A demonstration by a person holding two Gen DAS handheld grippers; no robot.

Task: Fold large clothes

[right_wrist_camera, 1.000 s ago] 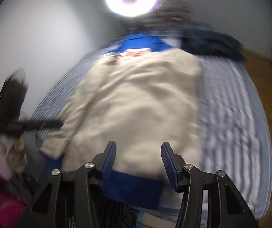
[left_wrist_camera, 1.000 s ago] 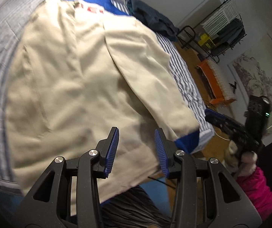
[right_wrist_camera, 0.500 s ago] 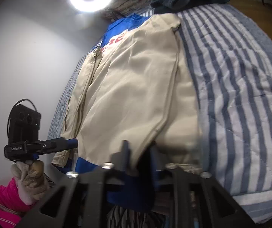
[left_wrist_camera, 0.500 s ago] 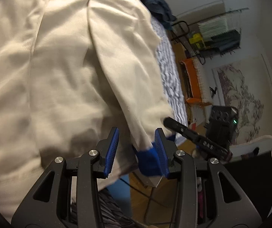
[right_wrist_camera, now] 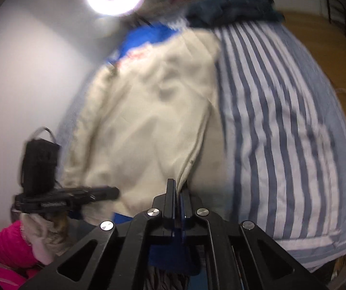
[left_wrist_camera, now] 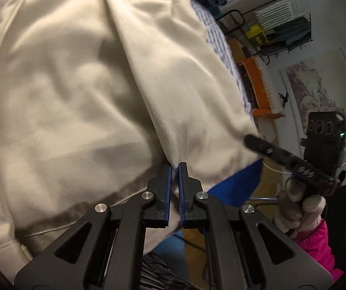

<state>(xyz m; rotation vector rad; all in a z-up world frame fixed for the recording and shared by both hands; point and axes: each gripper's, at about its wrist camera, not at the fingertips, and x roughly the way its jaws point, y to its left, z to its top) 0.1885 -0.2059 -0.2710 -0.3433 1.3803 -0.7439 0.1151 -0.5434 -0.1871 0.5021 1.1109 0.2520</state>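
We are pinching the near hem at two points, with the garment running straight away from us.

Our left gripper (left_wrist_camera: 174,169) is pressed together on the cream jacket (left_wrist_camera: 76,84) at its near edge, and our right gripper (right_wrist_camera: 178,188) is clamping the same hem along a seam. Beyond both, the jacket's long axis is stretching across the striped bedcover (right_wrist_camera: 281,120) toward its blue collar end (right_wrist_camera: 148,36), far from either gripper.
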